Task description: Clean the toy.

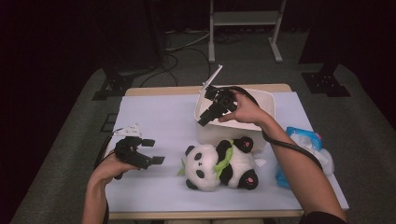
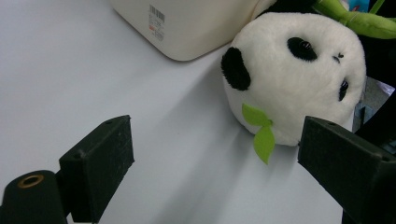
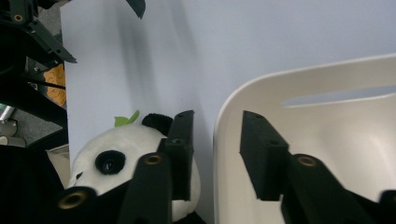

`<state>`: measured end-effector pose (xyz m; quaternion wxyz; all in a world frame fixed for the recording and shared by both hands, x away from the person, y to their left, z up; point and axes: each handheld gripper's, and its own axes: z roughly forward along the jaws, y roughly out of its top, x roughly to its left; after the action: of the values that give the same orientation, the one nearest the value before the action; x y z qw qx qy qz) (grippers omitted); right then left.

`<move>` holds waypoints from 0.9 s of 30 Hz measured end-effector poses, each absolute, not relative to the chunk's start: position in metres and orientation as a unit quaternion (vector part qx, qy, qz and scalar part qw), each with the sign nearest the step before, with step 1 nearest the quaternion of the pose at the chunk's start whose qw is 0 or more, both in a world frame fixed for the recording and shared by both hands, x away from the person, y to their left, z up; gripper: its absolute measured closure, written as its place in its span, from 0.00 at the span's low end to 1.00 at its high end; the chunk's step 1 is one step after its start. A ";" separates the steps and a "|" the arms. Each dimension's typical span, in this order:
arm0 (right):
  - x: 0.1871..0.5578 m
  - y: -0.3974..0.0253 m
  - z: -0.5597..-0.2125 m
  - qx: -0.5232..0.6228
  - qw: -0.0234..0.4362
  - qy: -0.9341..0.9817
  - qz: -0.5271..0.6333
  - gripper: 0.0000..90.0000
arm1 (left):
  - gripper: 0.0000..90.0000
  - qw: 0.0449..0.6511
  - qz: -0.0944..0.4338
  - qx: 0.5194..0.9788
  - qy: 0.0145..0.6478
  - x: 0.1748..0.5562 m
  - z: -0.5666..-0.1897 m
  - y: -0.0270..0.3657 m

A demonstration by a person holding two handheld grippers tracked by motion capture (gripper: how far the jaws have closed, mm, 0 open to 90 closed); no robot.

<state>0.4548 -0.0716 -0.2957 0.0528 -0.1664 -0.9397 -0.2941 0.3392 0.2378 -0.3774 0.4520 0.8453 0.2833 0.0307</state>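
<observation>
Right gripper (image 1: 204,120) held over the near left corner of the white plastic bin (image 1: 268,100), jaws parted a little and straddling the bin's rim: in the right gripper view one jaw inside the bin (image 3: 327,140), the other outside, with the rim rising in the gap between them and no clear contact with either pad. Just beyond the outer jaw, and partly hidden by it, the head of the plush panda (image 3: 112,158), a green leaf poking up behind its ear. From above, panda (image 1: 219,163) lying on the pale sheet (image 1: 159,116) directly below and toward the person from that gripper, pressed against the bin's near wall, green bamboo sprig across its chest, pink paw pads up. Bin's lid (image 1: 212,77) tilted up past the gripper, at the far left corner. Left gripper (image 1: 152,151) low over the sheet, well off to the panda's left, jaws wide apart and empty; in the left gripper view, panda's head (image 2: 299,70) ahead and toward the right jaw, near but not between the pads, small green leaves (image 2: 261,133) hanging from its cheek, the bin's barcoded wall (image 2: 187,28) farther ahead. Crumpled blue and white packet (image 1: 303,140) to the right of the right forearm, beside the bin.
</observation>
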 end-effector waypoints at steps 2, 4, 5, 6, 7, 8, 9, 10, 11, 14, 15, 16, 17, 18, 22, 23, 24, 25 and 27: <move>0.456 -0.066 -0.297 -0.164 0.048 -0.942 -0.288 0.81 | 0.11 0.454 0.031 0.844 0.284 0.339 -0.377 0.238; 0.455 -0.060 -0.298 -0.164 0.043 -0.943 -0.286 0.85 | 0.11 0.454 0.031 0.844 0.283 0.339 -0.377 0.238; 0.456 -0.060 -0.297 -0.166 0.038 -0.942 -0.288 0.88 | 0.11 0.453 0.031 0.845 0.282 0.339 -0.377 0.238; 0.457 -0.059 -0.297 -0.169 0.041 -0.940 -0.292 0.91 | 0.11 0.452 0.030 0.846 0.282 0.340 -0.377 0.238; 0.458 -0.059 -0.296 -0.170 0.044 -0.940 -0.292 0.91 | 0.11 0.451 0.030 0.846 0.282 0.340 -0.378 0.238; 0.459 -0.059 -0.296 -0.169 0.043 -0.941 -0.291 0.91 | 0.11 0.451 0.030 0.846 0.283 0.340 -0.378 0.238; 0.458 -0.058 -0.295 -0.169 0.042 -0.941 -0.290 0.91 | 0.11 0.451 0.030 0.846 0.284 0.340 -0.378 0.238; 0.458 -0.057 -0.295 -0.169 0.041 -0.942 -0.287 0.91 | 0.11 0.452 0.030 0.845 0.284 0.340 -0.378 0.238; 0.458 -0.058 -0.295 -0.170 0.040 -0.942 -0.288 0.91 | 0.11 0.452 0.029 0.845 0.284 0.340 -0.378 0.238; 0.457 -0.059 -0.295 -0.171 0.040 -0.941 -0.289 0.90 | 0.11 0.451 0.029 0.845 0.285 0.340 -0.379 0.239; 0.457 -0.059 -0.295 -0.171 0.040 -0.941 -0.288 0.89 | 0.11 0.451 0.029 0.845 0.286 0.340 -0.379 0.239; 0.458 -0.060 -0.295 -0.172 0.041 -0.941 -0.287 0.88 | 0.11 0.450 0.029 0.846 0.286 0.340 -0.379 0.239; 0.458 -0.061 -0.296 -0.173 0.043 -0.942 -0.286 0.88 | 0.11 0.449 0.030 0.846 0.285 0.340 -0.379 0.239; 0.458 -0.061 -0.296 -0.178 0.045 -0.941 -0.284 0.88 | 0.11 0.450 0.030 0.846 0.286 0.340 -0.378 0.239; 0.457 -0.061 -0.297 -0.174 0.044 -0.942 -0.284 0.88 | 0.11 0.452 0.031 0.845 0.285 0.339 -0.378 0.239; 0.457 -0.061 -0.297 -0.174 0.043 -0.942 -0.283 0.88 | 0.11 0.451 0.031 0.845 0.285 0.339 -0.378 0.239; 0.457 -0.060 -0.298 -0.173 0.040 -0.942 -0.284 0.88 | 0.11 0.451 0.030 0.845 0.284 0.339 -0.378 0.239; 0.457 -0.060 -0.297 -0.174 0.041 -0.942 -0.284 0.89 | 0.11 0.451 0.030 0.846 0.284 0.339 -0.378 0.239; 0.457 -0.059 -0.297 -0.175 0.041 -0.942 -0.285 0.89 | 0.11 0.450 0.030 0.846 0.284 0.340 -0.378 0.239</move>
<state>0.4573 -0.0590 -0.2973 0.0406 -0.1747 -0.9417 -0.2848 0.3396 0.2386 -0.3781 0.4501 0.8460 0.2843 0.0298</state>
